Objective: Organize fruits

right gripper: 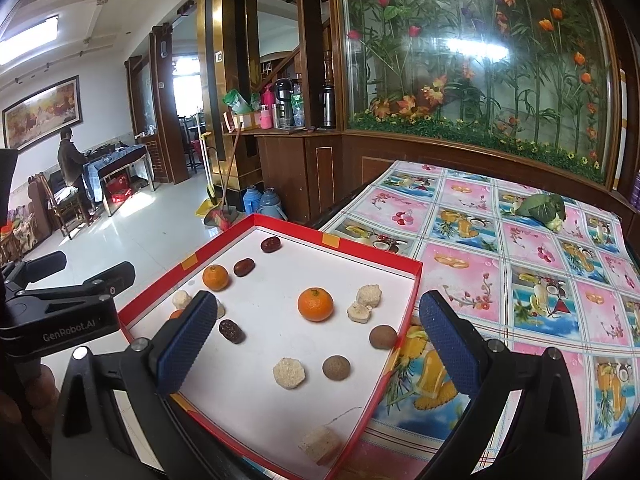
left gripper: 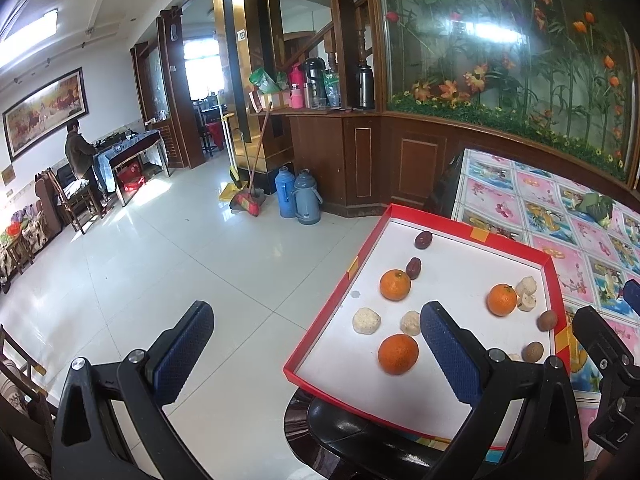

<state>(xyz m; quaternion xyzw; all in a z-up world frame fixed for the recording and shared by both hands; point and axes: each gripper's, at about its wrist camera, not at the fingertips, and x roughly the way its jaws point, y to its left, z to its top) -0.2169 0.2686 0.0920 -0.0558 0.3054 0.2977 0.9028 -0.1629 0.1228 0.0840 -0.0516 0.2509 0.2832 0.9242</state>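
Red walls ran around the tray (right gripper: 340,242), which sat on the flowery tablecloth (right gripper: 520,264). Its white floor held oranges, dark dates, little brown round fruits and pale crumbly cakes. The right gripper (right gripper: 316,342) was wide open with nothing in it, and one orange (right gripper: 315,304) lay just past it, between its blue pads. The left gripper (left gripper: 316,354) was wide open too and empty. Another orange (left gripper: 398,354) lay just beside its right pad (left gripper: 450,354).
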